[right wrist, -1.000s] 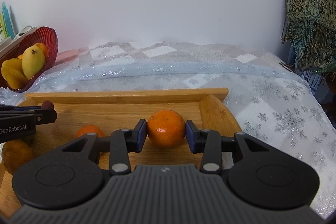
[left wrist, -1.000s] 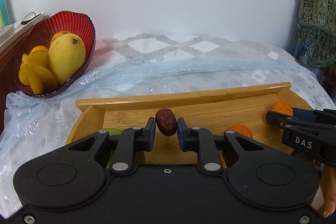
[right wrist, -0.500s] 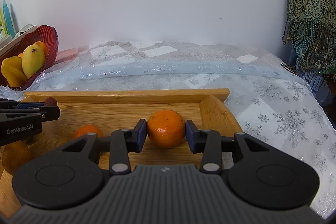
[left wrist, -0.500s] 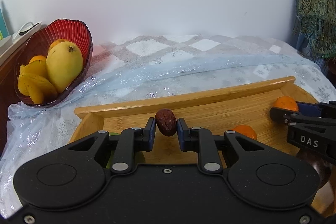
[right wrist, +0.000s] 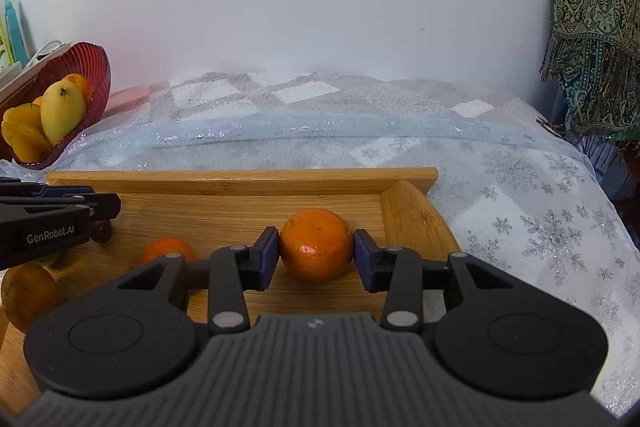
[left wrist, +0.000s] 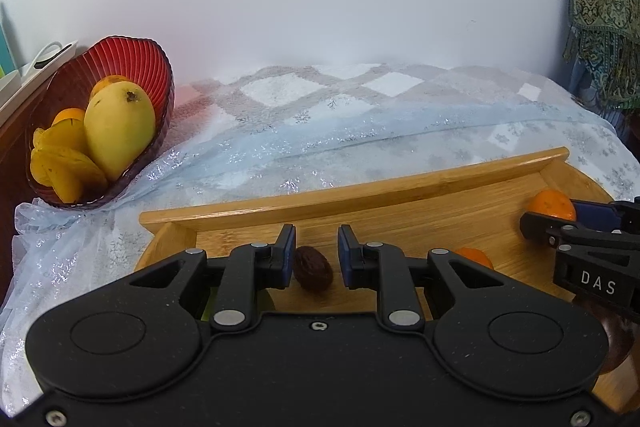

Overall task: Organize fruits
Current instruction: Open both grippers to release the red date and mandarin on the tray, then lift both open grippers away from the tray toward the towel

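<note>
The left gripper (left wrist: 316, 253) stands open over the wooden tray (left wrist: 360, 193), its 2 blue pads clear on either side of a small dark red date (left wrist: 313, 268) that lies on the tray floor just below and between them. Nothing is gripped there.

The right gripper (right wrist: 316, 255) brackets a tangerine (right wrist: 316, 245). One pad looks to touch the skin on the left; on the right I see a thin gap, so I'd call it loosely around the fruit, not clamped. The tangerine sits on the tray near its right end. A smaller tangerine (right wrist: 168, 251) lies further left, and a brownish fruit (right wrist: 28, 293) at the tray's near left corner.

Off the tray, well to the left, a red bowl (left wrist: 132, 59) holds a mango (left wrist: 119, 125) and yellow starfruit pieces (left wrist: 64, 167).

The date looks light, wrinkled and a bit soft, so I'd expect it to need only a gentle pinch across its narrow middle; it could roll or squirt out if caught near a tip. The tangerine seems firm but with thin, glossy skin, best held across its widest part with modest pressure so it neither slips nor bruises.
</note>
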Tool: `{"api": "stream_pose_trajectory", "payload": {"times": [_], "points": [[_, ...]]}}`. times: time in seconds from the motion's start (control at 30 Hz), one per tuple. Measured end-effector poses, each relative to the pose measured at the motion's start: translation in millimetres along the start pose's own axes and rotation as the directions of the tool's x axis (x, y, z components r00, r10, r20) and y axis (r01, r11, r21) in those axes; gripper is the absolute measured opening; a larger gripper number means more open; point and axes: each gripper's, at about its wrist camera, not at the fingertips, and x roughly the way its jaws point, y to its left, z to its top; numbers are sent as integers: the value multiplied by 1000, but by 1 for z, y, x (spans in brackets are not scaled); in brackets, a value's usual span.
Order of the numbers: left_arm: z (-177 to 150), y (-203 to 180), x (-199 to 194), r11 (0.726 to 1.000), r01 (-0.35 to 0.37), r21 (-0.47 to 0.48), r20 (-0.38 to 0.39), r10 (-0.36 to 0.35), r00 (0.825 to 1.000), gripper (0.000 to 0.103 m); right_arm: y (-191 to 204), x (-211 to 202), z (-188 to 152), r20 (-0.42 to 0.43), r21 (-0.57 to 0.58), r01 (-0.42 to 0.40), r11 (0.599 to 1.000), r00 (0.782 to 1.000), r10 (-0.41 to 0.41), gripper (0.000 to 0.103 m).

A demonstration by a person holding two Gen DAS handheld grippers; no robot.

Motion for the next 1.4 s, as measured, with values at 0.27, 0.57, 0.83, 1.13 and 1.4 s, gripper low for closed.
{"api": "stream_pose_trajectory", "payload": {"times": [0.27, 0.57, 0.83, 1.13, 1.4], "points": [[-1, 4, -4, 999, 25, -30, -9, -25, 1000, 35, -1, -6, -2, 8, -7, -14, 1000, 1000, 14, 60], [-6, 8, -22, 997, 59, -41, -8, -59, 998, 47, 4, -26, -4, 40, -58, -8, 998, 999, 10, 76], [-15, 16, -55, 996, 69, -52, 38, -67, 997, 62, 9, -56, -11, 84, -123, 0, 992, 996, 11, 87], [-34, 17, -99, 995, 95, -34, 101, -92, 991, 76, 16, -94, -25, 133, -154, -16, 988, 991, 37, 93], [-61, 12, -129, 992, 123, -26, 119, -119, 986, 83, 21, -120, -42, 170, -164, -33, 986, 984, 61, 98]]}}
